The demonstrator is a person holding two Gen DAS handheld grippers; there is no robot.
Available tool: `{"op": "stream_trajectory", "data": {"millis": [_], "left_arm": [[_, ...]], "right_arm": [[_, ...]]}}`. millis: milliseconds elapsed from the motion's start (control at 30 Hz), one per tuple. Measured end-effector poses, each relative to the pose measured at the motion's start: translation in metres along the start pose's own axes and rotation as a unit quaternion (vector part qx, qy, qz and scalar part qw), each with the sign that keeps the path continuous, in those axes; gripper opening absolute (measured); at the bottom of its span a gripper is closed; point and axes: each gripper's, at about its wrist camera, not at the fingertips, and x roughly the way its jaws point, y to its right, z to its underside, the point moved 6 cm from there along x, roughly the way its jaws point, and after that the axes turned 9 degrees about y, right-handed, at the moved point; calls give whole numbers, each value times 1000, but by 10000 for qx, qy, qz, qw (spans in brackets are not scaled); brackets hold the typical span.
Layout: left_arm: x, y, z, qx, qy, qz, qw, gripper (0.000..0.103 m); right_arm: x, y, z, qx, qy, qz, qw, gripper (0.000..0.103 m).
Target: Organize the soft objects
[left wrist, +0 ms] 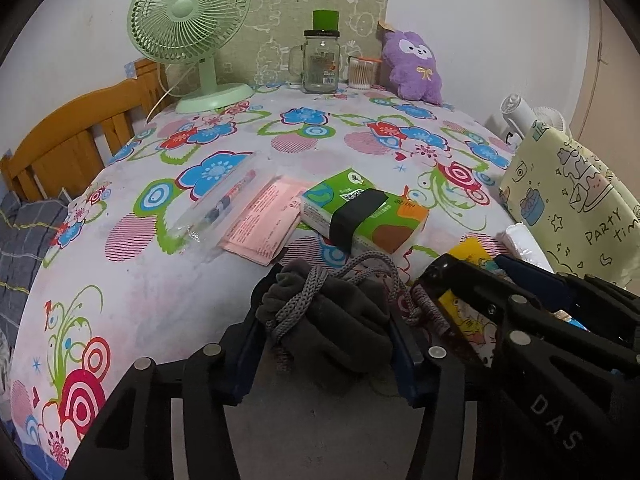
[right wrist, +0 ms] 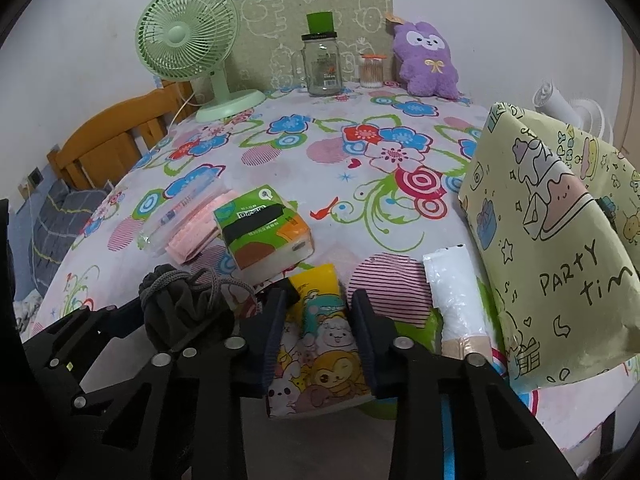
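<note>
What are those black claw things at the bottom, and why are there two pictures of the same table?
Those claws are two grabbers that a person holds, one in each hand. Each has a small camera looking along its two fingers, so you get one picture from each hand.

The left gripper has its fingers on both sides of a dark grey pouch with a cord, pressing its sides. The right gripper has its fingers around a yellow cartoon pack, and seems to be squeezing it.

The table has a flowery cloth. On it lie a green tissue pack, pink papers, a white packet and a "party time" bag. At the back stand a fan, a jar and a purple plush.
</note>
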Motion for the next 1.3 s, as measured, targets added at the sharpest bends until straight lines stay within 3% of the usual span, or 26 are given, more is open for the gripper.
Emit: {"op": "stream_trajectory", "data": {"millis": [133, 167, 233, 267, 500, 633, 733, 1300], "left_arm": [[-3, -1, 2, 19, -12, -36, 10000, 57], [-4, -2, 3, 35, -3, -76, 10000, 57], [-6, -3, 5, 51, -6, -97, 9999, 57], [-7, -4, 6, 58, -5, -107, 9999, 57], [-11, -9, 12, 80, -17, -168, 9998, 57], [-12, -8, 13, 125, 25, -201, 9997, 57], [-12, -8, 13, 96, 7, -198, 9998, 56], [-31, 12, -23, 95, 335, 1, 9994, 56]], "right_arm": [[2, -2, 2, -4, -73, -132, 9999, 42], [2, -3, 3, -29, -117, -126, 9998, 48], [2, -3, 4, 22, -183, -137, 9997, 84], [1, -4, 5, 104, -192, -217, 9995, 85], [6, -11, 13, 84, -296, -244, 9992, 82], [9, -8, 14, 68, -354, -87, 9993, 60], [10, -8, 12, 6, -371, 8, 9993, 51], [-15, 1, -21, 3, 20, 98, 9999, 48]]}}
